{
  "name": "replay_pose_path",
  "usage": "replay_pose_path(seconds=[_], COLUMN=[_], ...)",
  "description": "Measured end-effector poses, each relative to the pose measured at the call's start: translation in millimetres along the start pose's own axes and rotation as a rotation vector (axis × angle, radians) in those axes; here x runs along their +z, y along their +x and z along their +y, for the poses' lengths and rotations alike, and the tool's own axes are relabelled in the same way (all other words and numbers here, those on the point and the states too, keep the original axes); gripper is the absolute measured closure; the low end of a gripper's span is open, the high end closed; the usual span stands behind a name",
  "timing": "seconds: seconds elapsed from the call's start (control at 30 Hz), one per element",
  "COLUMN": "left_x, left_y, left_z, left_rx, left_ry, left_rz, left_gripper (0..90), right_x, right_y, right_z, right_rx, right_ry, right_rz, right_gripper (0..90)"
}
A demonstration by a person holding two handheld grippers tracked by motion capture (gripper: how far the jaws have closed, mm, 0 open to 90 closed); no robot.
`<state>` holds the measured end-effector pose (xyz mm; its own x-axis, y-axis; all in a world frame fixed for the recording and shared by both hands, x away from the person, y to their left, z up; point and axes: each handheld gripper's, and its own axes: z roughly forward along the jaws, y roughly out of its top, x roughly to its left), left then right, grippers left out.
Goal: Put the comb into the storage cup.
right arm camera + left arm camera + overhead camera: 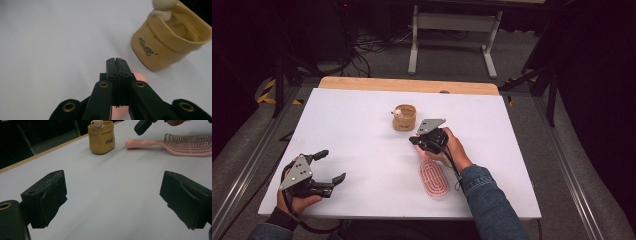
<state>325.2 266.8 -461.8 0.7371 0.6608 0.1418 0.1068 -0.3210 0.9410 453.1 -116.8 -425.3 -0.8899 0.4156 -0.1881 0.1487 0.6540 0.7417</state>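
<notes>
Right hand-held gripper point(117, 61) is hovering jaws together above the brush point(175, 143) handle beside the pouch point(404, 117); left hand-held gripper point(328, 166) is resting agape. Brush looks light, stiff; handle likely the best hold.

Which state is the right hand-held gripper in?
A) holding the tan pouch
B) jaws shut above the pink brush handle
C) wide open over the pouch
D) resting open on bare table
B: the right hand-held gripper has its jaws pressed together, with the pink brush handle tip just beneath them and the tan pouch off to the side.
</notes>
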Motion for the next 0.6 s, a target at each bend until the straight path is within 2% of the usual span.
replay_pose_path(seconds=[0.07,0.13,0.17,0.2,0.27,0.33,0.4,0.47,0.53,0.6], left_x=[0.2,0.0,-0.2,-0.6,-0.7,-0.8,-1.1,-1.4,-2.5,-2.9], left_y=[-0.1,0.1,0.3,0.4,0.3,0.2,0.3,0.0,0.8,1.6], left_z=[-0.2,-0.3,-0.4,-0.5,-0.6,-0.7,-0.7,-0.8,-0.9,-1.5], left_rx=[-0.002,-0.005,-0.005,-0.004,-0.005,-0.004,-0.005,-0.008,-0.008,-0.008], left_ry=[0.0,0.0,-0.001,-0.001,0.0,0.0,0.002,0.002,-0.002,-0.002], left_rz=[-0.003,-0.003,-0.003,-0.003,-0.003,-0.003,-0.003,0.0,0.001,0.005], left_gripper=[8.1,8.2,8.2,8.2,8.2,8.3,8.3,8.6,8.6,8.6], right_x=[3.4,14.0,14.0,20.4,23.2,30.3,31.4,33.8,34.3,34.2], right_y=[0.8,0.9,0.9,-0.7,-1.9,-5.3,-6.1,-9.6,-10.4,-13.6], right_z=[1.4,4.0,4.0,3.8,3.0,-1.7,-2.9,-6.8,-8.3,-16.3], right_rx=[-0.007,-0.036,-0.036,-0.038,-0.039,-0.033,-0.034,-0.02,-0.016,-0.002], right_ry=[0.005,0.043,0.043,0.074,0.09,0.142,0.149,0.161,0.167,0.183], right_rz=[0.002,0.008,0.008,0.01,0.01,0.005,0.005,-0.019,-0.024,-0.029], right_gripper=[90.0,90.0,90.0,90.0,90.0,90.0,90.0,90.0,90.0,90.0])
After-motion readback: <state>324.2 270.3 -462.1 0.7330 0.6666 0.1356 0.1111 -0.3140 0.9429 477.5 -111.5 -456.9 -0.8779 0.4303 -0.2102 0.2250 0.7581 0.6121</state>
